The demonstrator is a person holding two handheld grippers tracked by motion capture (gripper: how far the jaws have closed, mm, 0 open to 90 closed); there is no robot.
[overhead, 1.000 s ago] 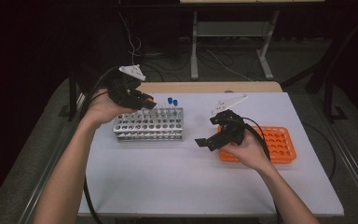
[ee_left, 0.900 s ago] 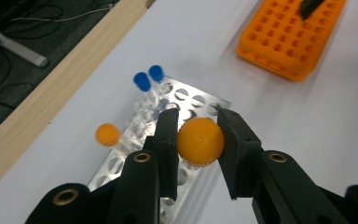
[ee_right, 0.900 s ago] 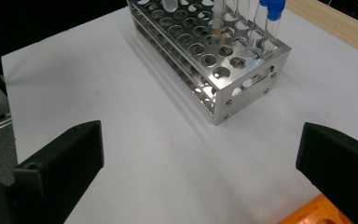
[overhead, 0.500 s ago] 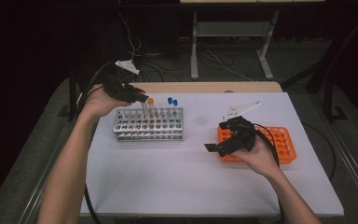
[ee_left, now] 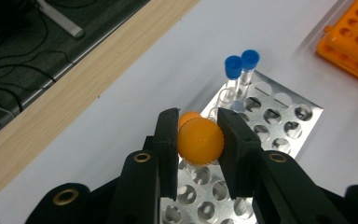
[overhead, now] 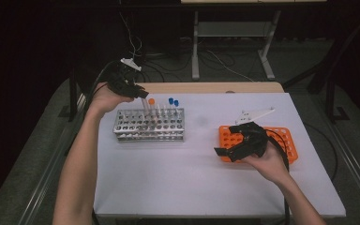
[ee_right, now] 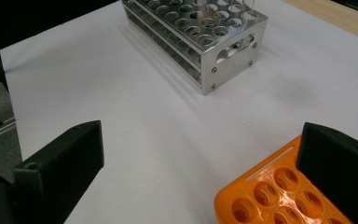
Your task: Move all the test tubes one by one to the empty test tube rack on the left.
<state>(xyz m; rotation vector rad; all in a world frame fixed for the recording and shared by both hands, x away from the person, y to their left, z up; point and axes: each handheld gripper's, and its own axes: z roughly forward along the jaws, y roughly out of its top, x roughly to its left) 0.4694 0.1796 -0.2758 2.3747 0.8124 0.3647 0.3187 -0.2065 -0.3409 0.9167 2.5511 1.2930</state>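
Across the white table point(overhead: 178, 187) I have two racks to work between: the metal rack point(overhead: 149, 125) at my left and the orange rack point(overhead: 281, 140) at my right, well apart from each other. I see no tubes in the part of the orange rack that I can make out. Two blue-capped tubes point(ee_left: 240, 65) already stand side by side at the far corner of the metal rack, and one orange-capped tube sits in it just behind the one I carry. Most of its holes are bare, so I judge the filling barely begun.

My left gripper point(ee_left: 199, 140) hangs over the back row of that rack, jaws clamped on the orange-capped tube point(ee_left: 200, 141) just under its cap; the tube points down toward the holes but I cannot tell whether its tip has entered one. Seating it and letting go is what I reckon remains of this step.

My right gripper point(ee_right: 200, 163) hovers at the near edge of the orange rack, jaws wide apart with nothing between them.
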